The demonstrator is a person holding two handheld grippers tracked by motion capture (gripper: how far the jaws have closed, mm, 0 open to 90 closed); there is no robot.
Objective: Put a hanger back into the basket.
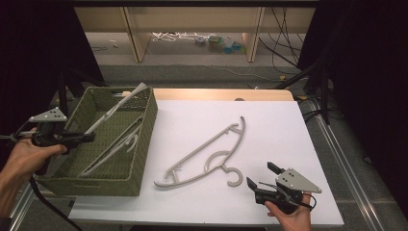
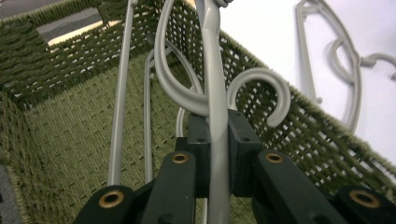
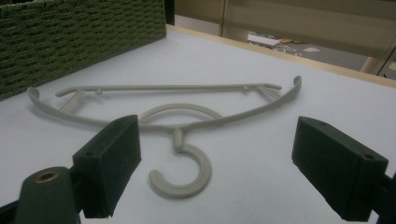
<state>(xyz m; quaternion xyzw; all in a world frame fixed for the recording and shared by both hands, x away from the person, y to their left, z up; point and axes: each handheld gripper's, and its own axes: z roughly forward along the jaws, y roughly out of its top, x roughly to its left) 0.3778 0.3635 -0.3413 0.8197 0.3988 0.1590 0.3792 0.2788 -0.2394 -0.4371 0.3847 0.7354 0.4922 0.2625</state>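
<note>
- Right gripper (image 1: 262, 175) sits at the near edge of the desk (image 1: 288, 144), jaws spread wide and holding nothing; its view looks straight at the hook of the loose hanger (image 3: 187, 121).
- That hanger (image 1: 207, 154) lies flat on the white desk, between the basket (image 1: 144, 144) and the right gripper, hook end pointing toward the gripper and just short of it.
- Left gripper (image 2: 218, 154) is closed on a second, grey hanger (image 2: 212, 84), its pads pinching a thin bar just below the hook.
- In the high view that held hanger (image 1: 113, 110) slants across the basket, one end poking above the far rim, the rest down inside. At least one more hanger (image 1: 115, 147) lies on the basket floor.
- Risk, as I judge it: the grip is on a narrow, smooth bar, so the hanger could swivel or slide in the jaws as it is lowered.
- Its curved hook sits near the woven wall; it could catch in the weave or hook the hanger beneath, leaving it propped on the rim.
- For the right gripper, the flat hanger offers little height to bite; closing too low would scrape the desk, and closing off-centre on the hook could flick it away.
</note>
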